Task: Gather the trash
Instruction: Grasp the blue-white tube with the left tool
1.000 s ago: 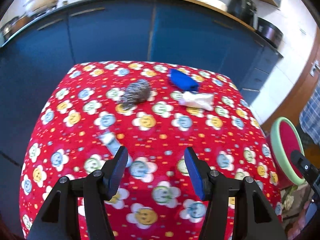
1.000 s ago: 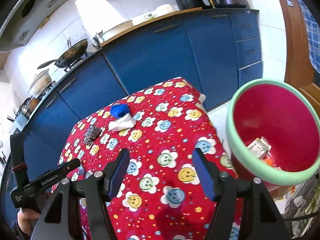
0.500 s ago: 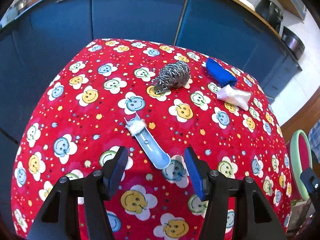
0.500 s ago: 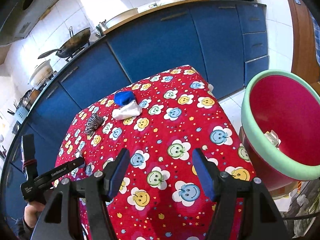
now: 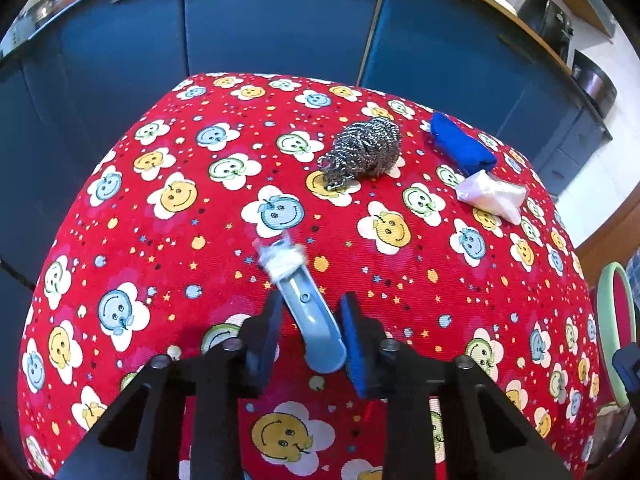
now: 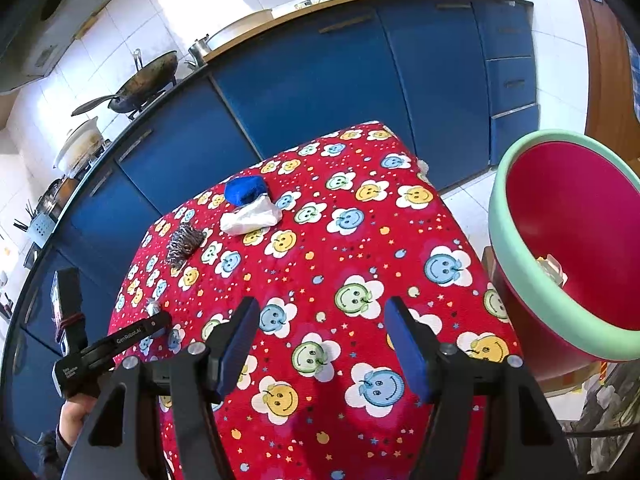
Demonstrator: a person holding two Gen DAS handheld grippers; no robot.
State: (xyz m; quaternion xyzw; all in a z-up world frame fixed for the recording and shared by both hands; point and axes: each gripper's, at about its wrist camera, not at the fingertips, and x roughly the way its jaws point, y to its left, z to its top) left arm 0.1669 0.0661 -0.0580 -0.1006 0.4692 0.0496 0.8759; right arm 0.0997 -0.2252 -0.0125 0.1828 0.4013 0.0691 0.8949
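A curved grey-blue plastic scoop (image 5: pixel 316 328) with a white wad (image 5: pixel 282 260) on its far end lies on the red smiley tablecloth (image 5: pixel 132 240). My left gripper (image 5: pixel 310 312) straddles its near end and its jaws are closing. The right pad touches the scoop and a thin gap shows at the left pad. Farther back lie a steel scourer (image 5: pixel 366 146), a blue cloth (image 5: pixel 460 146) and a crumpled white bag (image 5: pixel 492 196). My right gripper (image 6: pixel 322 340) hangs open over the cloth, holding nothing. The red bin with a green rim (image 6: pixel 496 216) stands to the table's right, with some scraps inside.
Blue kitchen cabinets (image 6: pixel 320 80) run behind the table, with a wok (image 6: pixel 148 80) and pots on the counter. The left gripper (image 6: pixel 156 320) and the hand holding it show at the table's left edge in the right wrist view. Tiled floor lies between table and cabinets.
The left gripper came down and forward over the scoop and its jaws narrowed around it. The right gripper drifted slightly; the bin sits farther right in its view.
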